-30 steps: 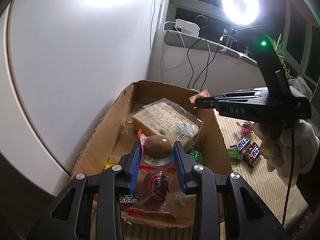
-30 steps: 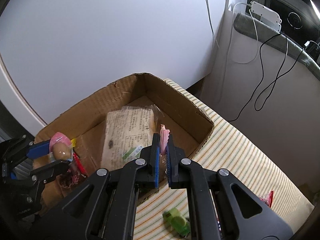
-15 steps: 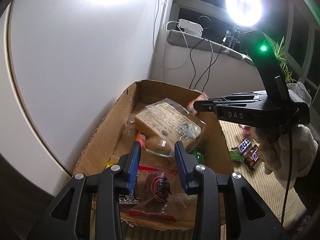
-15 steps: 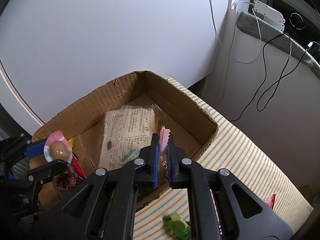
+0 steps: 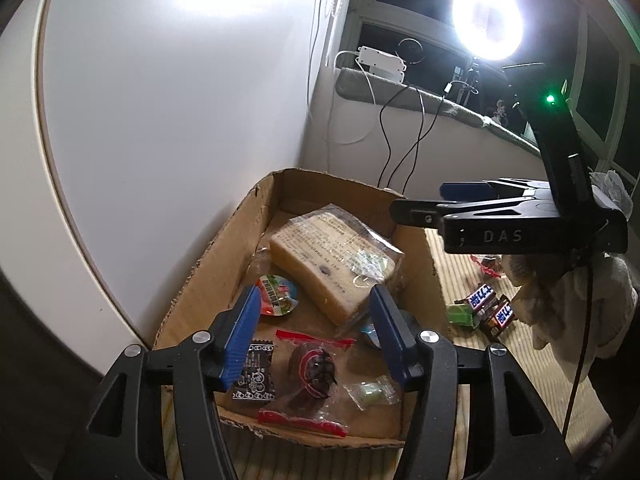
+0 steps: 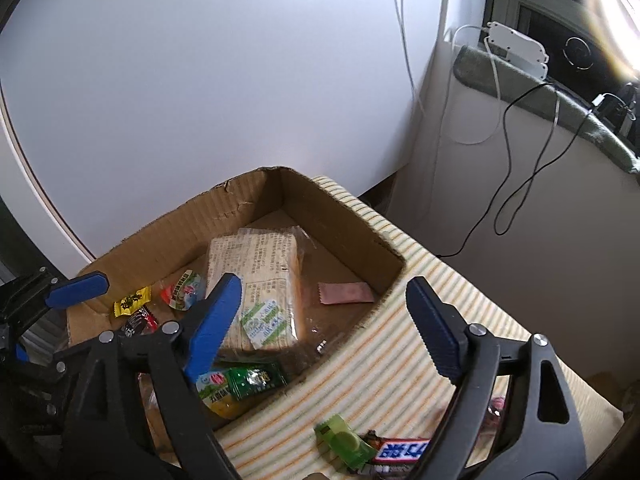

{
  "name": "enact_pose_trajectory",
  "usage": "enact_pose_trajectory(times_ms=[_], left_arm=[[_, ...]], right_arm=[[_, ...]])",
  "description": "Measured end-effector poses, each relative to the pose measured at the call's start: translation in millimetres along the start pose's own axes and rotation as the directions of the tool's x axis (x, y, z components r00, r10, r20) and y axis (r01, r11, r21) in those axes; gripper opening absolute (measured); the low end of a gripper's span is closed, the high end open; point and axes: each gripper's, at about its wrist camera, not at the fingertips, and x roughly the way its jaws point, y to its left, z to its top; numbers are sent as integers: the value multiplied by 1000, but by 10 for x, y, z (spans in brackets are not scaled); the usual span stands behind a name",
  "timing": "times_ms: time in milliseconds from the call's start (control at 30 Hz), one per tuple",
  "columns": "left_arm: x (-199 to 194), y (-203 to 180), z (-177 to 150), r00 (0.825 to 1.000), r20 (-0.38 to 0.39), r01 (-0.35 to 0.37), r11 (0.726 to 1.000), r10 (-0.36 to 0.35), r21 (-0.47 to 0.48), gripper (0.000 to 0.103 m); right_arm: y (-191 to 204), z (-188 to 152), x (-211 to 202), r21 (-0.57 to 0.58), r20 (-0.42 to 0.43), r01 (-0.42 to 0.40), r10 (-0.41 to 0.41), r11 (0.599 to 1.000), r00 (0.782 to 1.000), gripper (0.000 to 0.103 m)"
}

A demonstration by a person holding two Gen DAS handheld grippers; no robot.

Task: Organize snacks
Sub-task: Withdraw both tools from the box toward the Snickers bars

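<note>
Cardboard makes up the snack box (image 5: pixel 208 280), an open corrugated tray with torn, ragged rims, standing on our striped, ribbed worktop (image 6: pixel 384 364) against a white wall. Inside it we count one large bread loaf (image 5: pixel 332 256) in crinkled clear wrap printed with text, one round jelly cup (image 5: pixel 278 294) with a picture lid, one flat pink sachet (image 6: pixel 346 293), one yellow candy (image 6: pixel 132 301), one black patterned candy (image 5: pixel 256 376) and one dark round sweet in a red-edged clear pouch (image 5: pixel 314 368).

Our left gripper (image 5: pixel 316 332) hovers over the near end of the box; its blue ribbed fingers have just been opening and stand partly apart with nothing between them. Our right gripper (image 6: pixel 324 316) has just been opening too, its fingers spread wide and empty, above the box's right rim.

On the worktop outside the box lie two Snickers bars (image 5: pixel 490 306) and one green packet (image 5: pixel 460 314).
</note>
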Motion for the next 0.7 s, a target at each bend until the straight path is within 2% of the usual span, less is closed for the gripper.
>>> enact_pose_trajectory(times_ms=[300,700], left_arm=[[-157,-231,-6,999,18,30,999,-30,25,56],[-241,-815,-72,994,11,103,990,-105,98,56]], right_arm=[[-311,-201,-406,57,16,36,-37,998,999,88],[-1018,-727,-904,170,3,102,-104,980,995,88]])
